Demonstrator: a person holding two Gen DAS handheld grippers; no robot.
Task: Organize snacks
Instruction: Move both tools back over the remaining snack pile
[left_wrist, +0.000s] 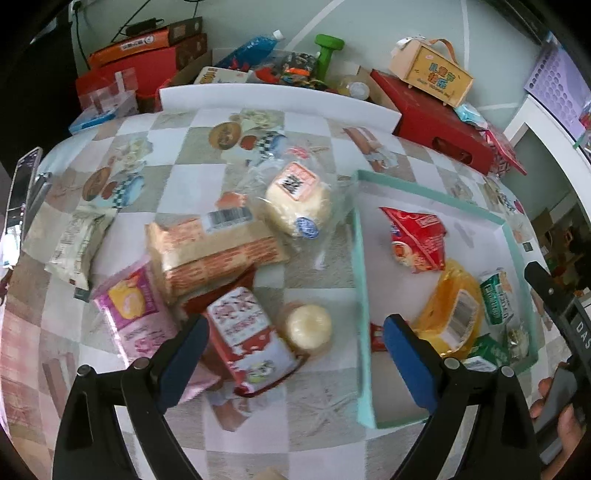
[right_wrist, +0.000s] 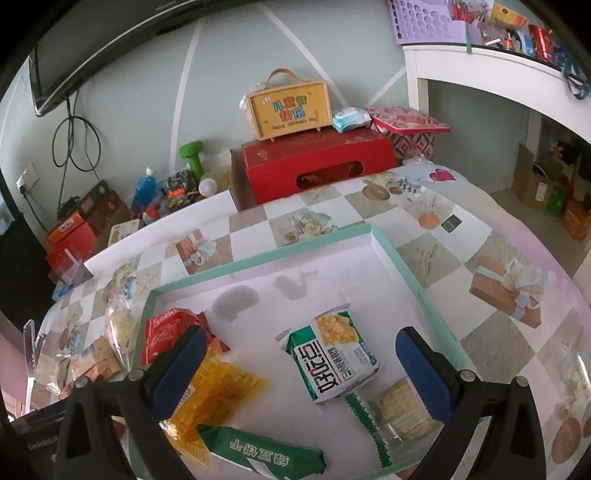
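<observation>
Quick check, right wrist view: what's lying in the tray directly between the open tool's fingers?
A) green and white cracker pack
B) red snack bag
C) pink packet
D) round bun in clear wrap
A: the green and white cracker pack lies flat on the floor of the teal-rimmed tray, between the fingers of the right tool, which stands open and untouching.

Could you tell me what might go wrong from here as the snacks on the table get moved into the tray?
1. The left gripper hangs open over a red-and-white packet that lies beside a round bun and on a brown pack; closing could catch a neighbour too.
2. The tray's raised teal wall stands between pile and tray; a low carry may snag it.
3. The right gripper hangs open over the green packet, and might disturb it.
</observation>
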